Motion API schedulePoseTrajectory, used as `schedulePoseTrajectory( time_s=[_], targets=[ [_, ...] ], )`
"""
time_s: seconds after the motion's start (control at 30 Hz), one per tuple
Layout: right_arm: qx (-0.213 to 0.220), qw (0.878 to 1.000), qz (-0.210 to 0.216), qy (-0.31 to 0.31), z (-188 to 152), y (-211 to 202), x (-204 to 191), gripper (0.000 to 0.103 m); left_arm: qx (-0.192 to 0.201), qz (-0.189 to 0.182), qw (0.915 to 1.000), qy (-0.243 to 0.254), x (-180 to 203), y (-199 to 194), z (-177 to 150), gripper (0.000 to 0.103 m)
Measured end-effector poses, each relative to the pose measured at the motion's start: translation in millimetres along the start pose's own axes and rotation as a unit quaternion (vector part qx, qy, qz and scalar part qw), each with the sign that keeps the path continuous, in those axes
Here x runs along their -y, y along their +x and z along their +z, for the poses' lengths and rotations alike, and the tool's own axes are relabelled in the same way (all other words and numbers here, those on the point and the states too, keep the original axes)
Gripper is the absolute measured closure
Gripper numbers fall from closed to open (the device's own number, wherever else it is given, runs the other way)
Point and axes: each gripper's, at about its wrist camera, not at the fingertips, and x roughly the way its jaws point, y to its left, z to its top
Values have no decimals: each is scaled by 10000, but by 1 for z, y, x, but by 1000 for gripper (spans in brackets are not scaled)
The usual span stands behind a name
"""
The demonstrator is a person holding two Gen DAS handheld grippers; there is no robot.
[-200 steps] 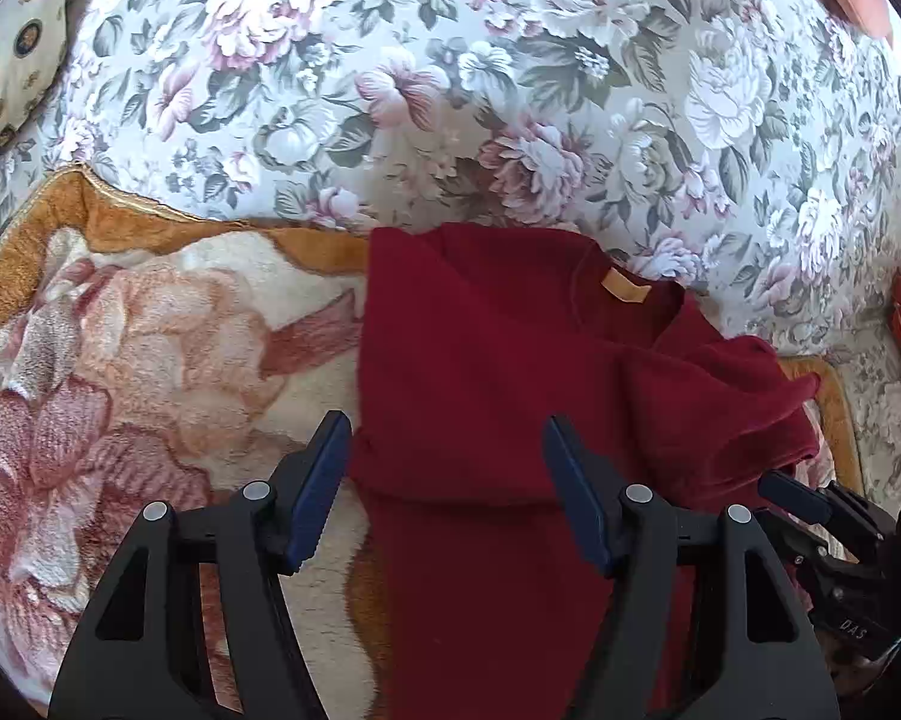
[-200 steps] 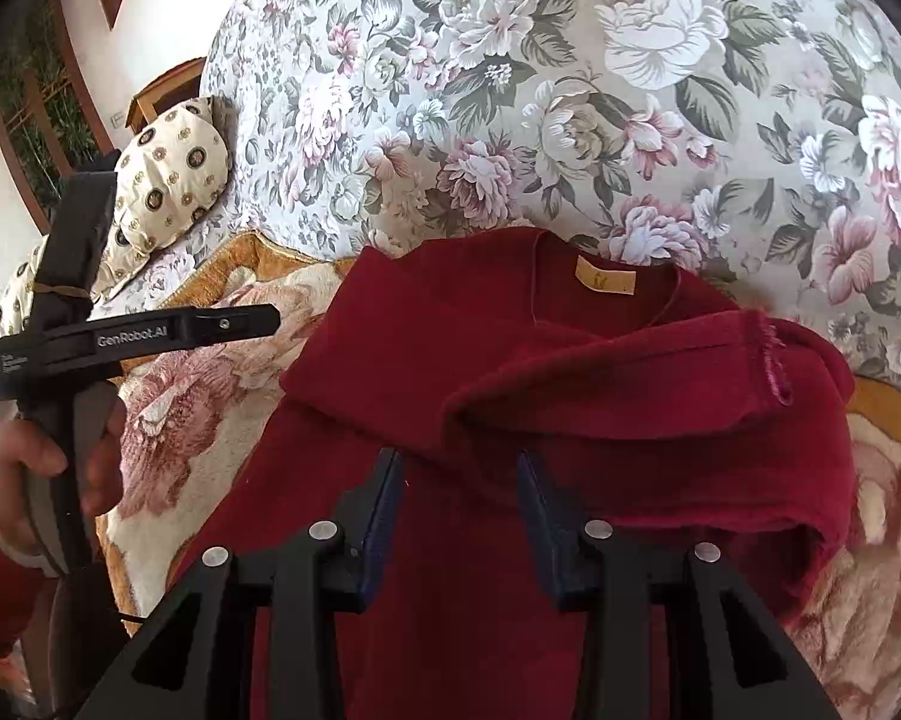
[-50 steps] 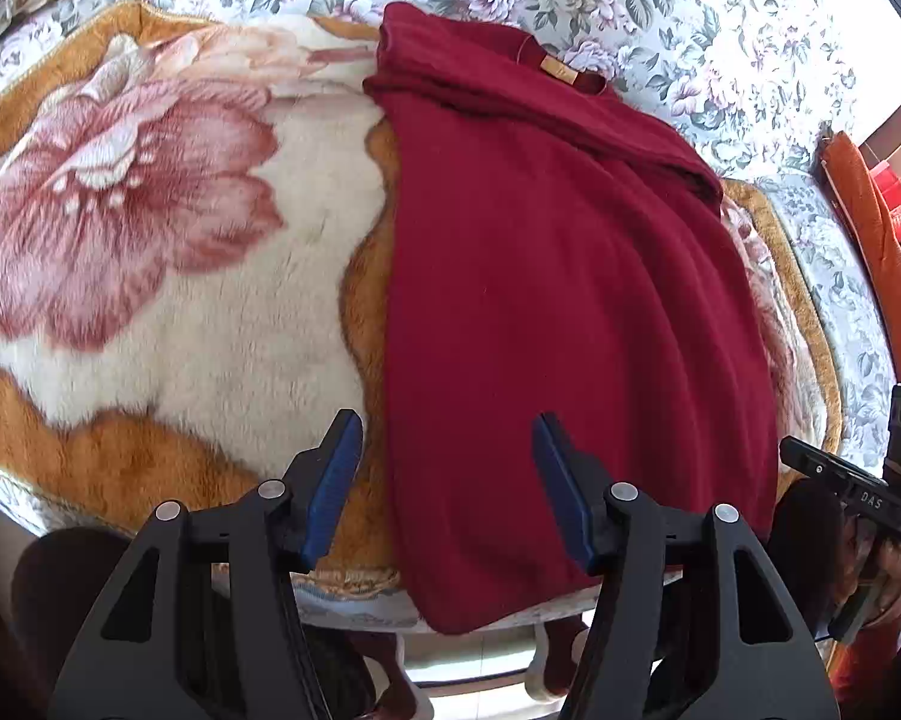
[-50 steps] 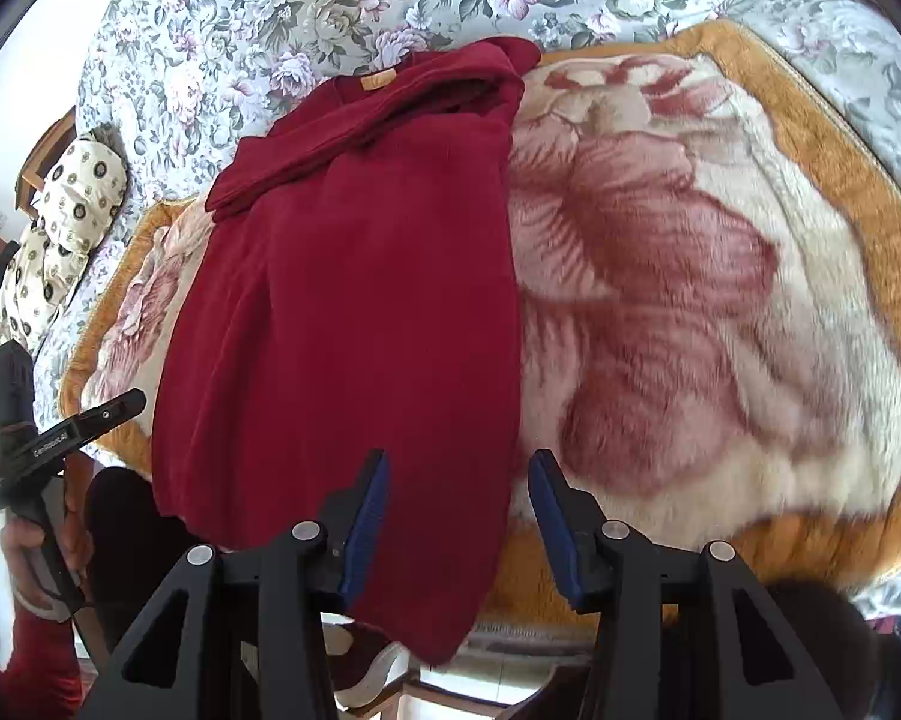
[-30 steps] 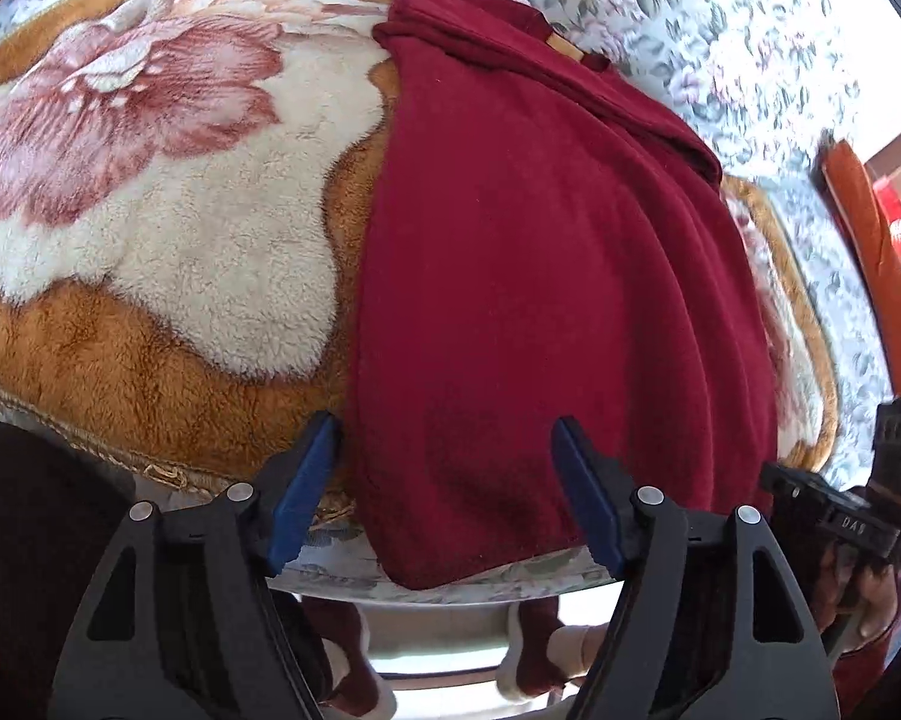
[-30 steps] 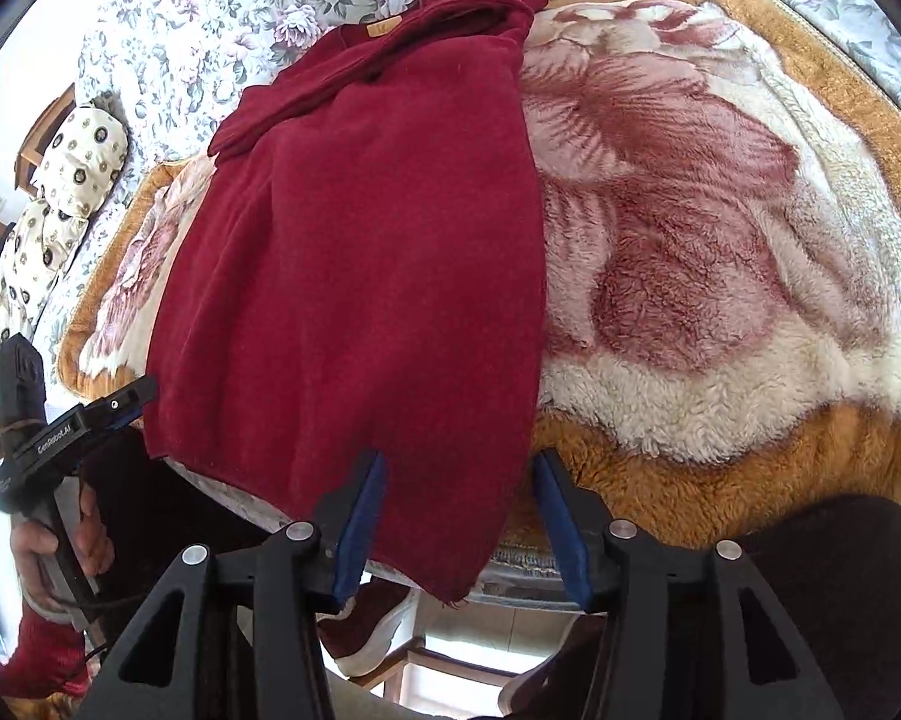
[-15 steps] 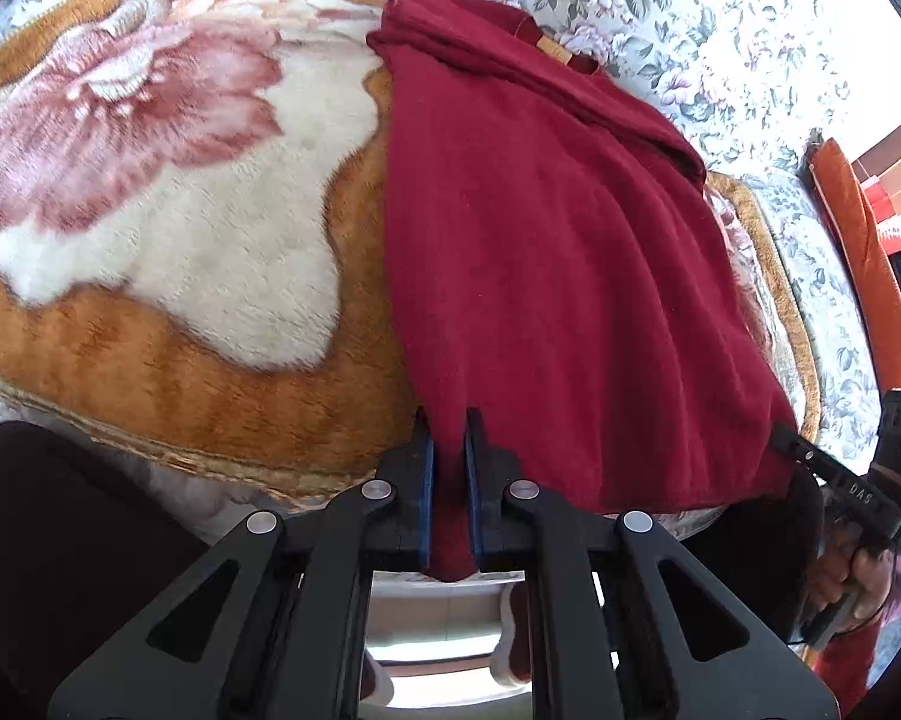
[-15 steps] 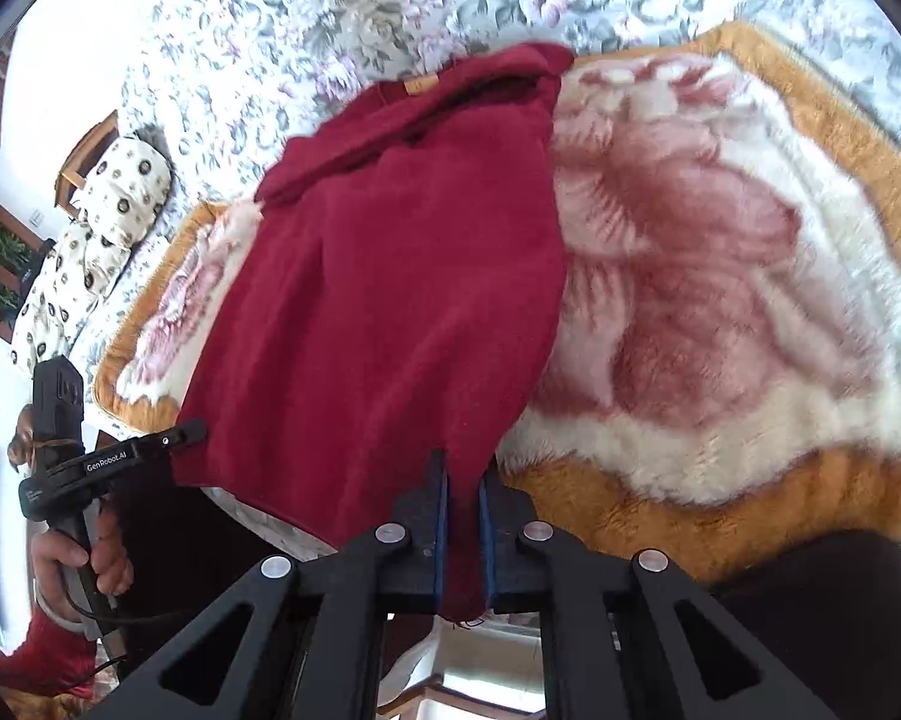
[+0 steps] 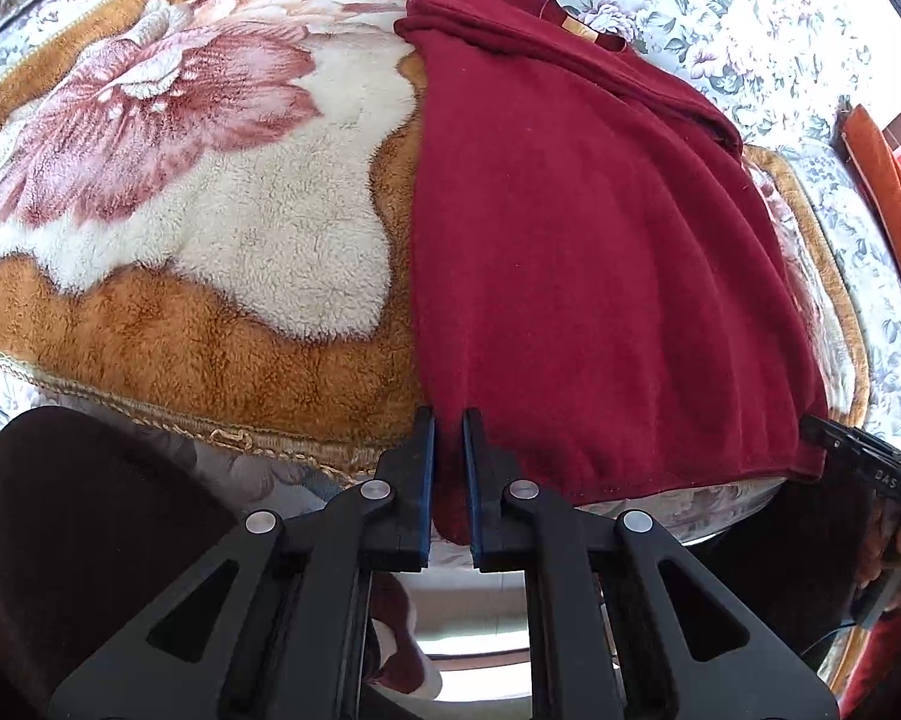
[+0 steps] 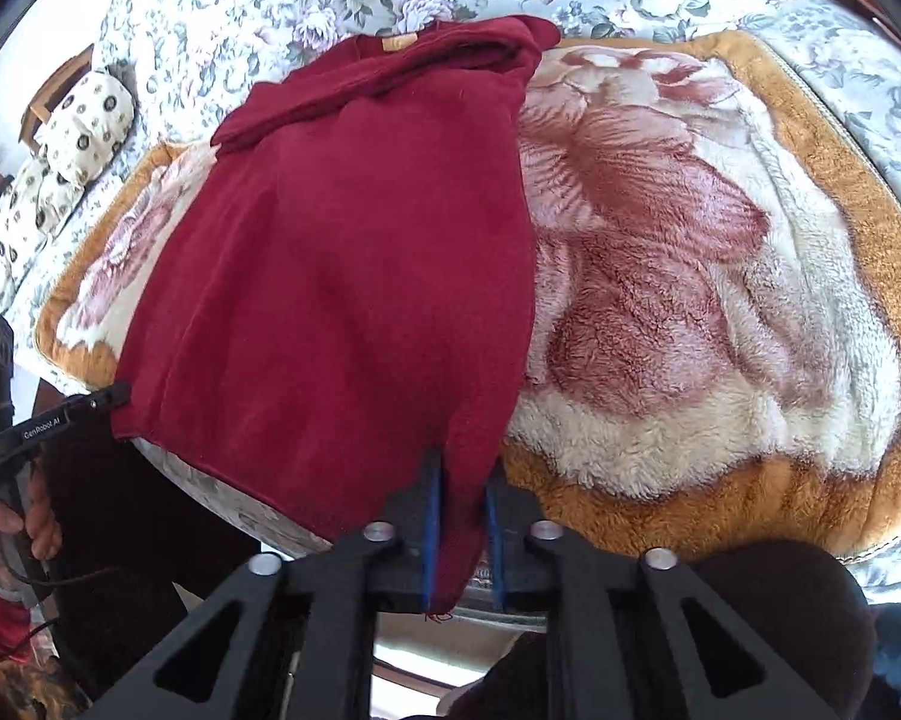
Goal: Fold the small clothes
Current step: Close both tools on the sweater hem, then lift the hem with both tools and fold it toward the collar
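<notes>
A dark red sweater (image 9: 594, 240) lies lengthwise on a fluffy flower-print blanket (image 9: 222, 240), collar with a tan label at the far end, sleeves folded in across the top. My left gripper (image 9: 448, 420) is shut on the sweater's near left hem corner at the blanket's front edge. In the right wrist view the sweater (image 10: 354, 276) fills the middle, and my right gripper (image 10: 463, 480) is shut on its near right hem corner. Each gripper shows at the edge of the other's view.
The blanket (image 10: 720, 300) lies on a flowered sofa cover (image 10: 270, 12). A spotted cushion (image 10: 84, 120) sits at the far left. An orange cushion (image 9: 888, 180) is at the right. The person's dark-trousered knees (image 9: 90, 528) are just below the front edge.
Since 1.0 s ago both grippers went from open to shut on the hem's two corners. Since 0.5 s ago they have lifted the hem slightly.
</notes>
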Motion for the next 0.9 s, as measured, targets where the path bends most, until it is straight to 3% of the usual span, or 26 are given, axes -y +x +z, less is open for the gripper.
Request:
schedulePoseTrajectory(
  time_s=[0.03, 0.1, 0.17, 0.23, 0.37, 0.53, 0.57, 0.6, 0.63, 0.67, 0.73, 0.9],
  targets=[
    [-16, 10000, 79, 41, 0, 1, 1, 64, 16, 16, 10000, -6, 2, 0, 0, 95],
    [-30, 9998, 134, 114, -1, 4, 2, 64, 2, 99, 10000, -6, 5, 2, 2, 95],
    [-15, 9998, 143, 170, -2, 6, 3, 64, -37, 159, 9999, -29, 5, 5, 5, 85],
    [0, 9995, 186, 244, -3, 6, 3, 64, -82, 88, 9999, -115, 5, 5, 5, 68],
    [-12, 9991, 273, 326, -5, 3, 6, 64, -43, 135, 9998, -150, 8, 4, 6, 64],
    [4, 9991, 342, 239, -6, 4, 12, 65, -48, -58, 9998, -190, 10, 11, 4, 60],
    [53, 9991, 373, 177, -6, 3, 9, 80, -22, -112, 9999, -73, 13, 12, 2, 60],
    [51, 9987, 475, 163, -6, 4, 7, 90, -25, -83, 10000, 23, 15, 13, 1, 68],
    [24, 9978, 637, 198, -6, 5, 8, 94, -44, -86, 9999, 97, 17, 14, 2, 90],
    [44, 9974, 685, 202, -6, 4, 8, 95, -104, -194, 9997, 108, 18, 14, 3, 95],
    [145, 9962, 832, 227, -4, -3, 8, 95, -160, -455, 9988, 22, 16, 10, 7, 95],
    [681, 9771, 1968, 432, 23, -41, 13, 95, 86, -1029, 9946, 54, 17, -32, 39, 96]
  ],
)
